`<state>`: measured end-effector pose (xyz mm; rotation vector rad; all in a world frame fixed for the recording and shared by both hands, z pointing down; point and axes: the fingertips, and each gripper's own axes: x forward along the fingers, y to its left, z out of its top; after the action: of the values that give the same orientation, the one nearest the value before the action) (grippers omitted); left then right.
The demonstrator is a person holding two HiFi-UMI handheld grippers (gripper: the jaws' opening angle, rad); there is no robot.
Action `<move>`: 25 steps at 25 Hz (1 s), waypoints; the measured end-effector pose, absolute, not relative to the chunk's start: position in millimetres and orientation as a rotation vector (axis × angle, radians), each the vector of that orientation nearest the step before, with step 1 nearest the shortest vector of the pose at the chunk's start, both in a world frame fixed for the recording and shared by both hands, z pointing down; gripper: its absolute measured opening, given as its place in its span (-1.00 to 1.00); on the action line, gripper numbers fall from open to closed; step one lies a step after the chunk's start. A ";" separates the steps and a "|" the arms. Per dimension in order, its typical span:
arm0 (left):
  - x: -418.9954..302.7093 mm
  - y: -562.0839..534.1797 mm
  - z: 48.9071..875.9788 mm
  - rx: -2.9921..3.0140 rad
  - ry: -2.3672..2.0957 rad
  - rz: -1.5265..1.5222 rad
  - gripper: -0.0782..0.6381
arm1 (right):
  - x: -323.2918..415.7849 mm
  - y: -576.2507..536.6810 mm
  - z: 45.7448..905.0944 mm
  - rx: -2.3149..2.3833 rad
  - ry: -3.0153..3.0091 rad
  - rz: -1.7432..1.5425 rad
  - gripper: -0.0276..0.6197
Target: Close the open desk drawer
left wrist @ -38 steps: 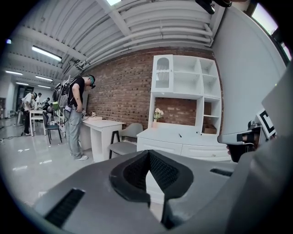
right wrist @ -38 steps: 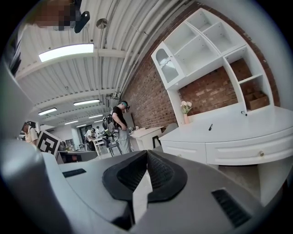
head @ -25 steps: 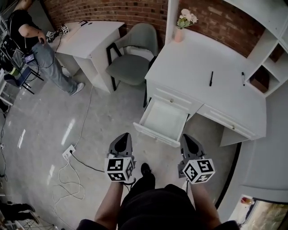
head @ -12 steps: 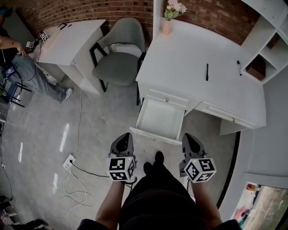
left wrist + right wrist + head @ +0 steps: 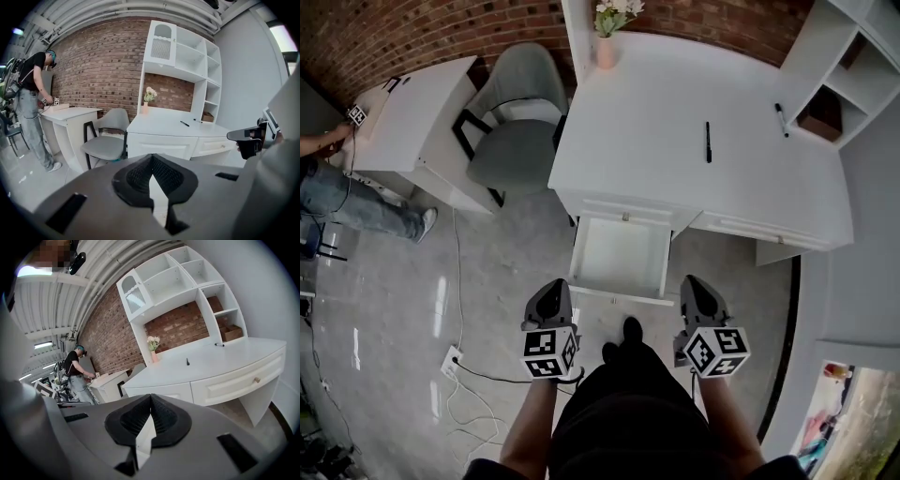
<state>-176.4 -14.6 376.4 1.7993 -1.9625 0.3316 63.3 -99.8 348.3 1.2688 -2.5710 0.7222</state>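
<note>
The white desk (image 5: 675,150) has its left drawer (image 5: 621,255) pulled out and empty, its front panel (image 5: 614,292) nearest me. My left gripper (image 5: 552,287) hangs just short of the panel's left end, and my right gripper (image 5: 692,283) just past its right end. Neither touches it. Both are shut with nothing between the jaws. In the left gripper view the shut gripper (image 5: 152,158) points at a white drawer front (image 5: 161,146). Seen from the right gripper (image 5: 150,398), the desk's closed right drawer (image 5: 239,380) with its knob lies ahead.
A grey chair (image 5: 511,136) stands left of the desk, beside a second white table (image 5: 412,122) with a person (image 5: 342,197) at it. A cable and socket (image 5: 450,361) lie on the floor. Two pens (image 5: 708,141) and a flower vase (image 5: 607,42) sit on the desk.
The desk and open drawer have swung round to lie straight ahead and closer to both grippers. The jaws stay shut.
</note>
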 end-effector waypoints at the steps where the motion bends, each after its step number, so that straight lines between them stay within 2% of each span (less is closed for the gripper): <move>1: -174.5 -19.2 379.3 1.797 -1.955 0.342 -0.76 | 67.6 -102.4 352.0 1.279 -2.560 0.735 -0.90; 11: -178.8 -30.9 444.9 1.726 -1.818 0.446 -0.76 | 96.0 -98.5 412.8 1.310 -2.370 0.810 -0.90; 25: -184.7 -3.4 561.8 1.793 -1.513 0.633 -0.76 | 79.2 -29.6 523.6 1.456 -2.106 1.001 -0.90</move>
<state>-184.7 -3.4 561.8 1.7932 -1.5128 0.6326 79.2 -29.6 523.6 1.4558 -2.1064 1.0013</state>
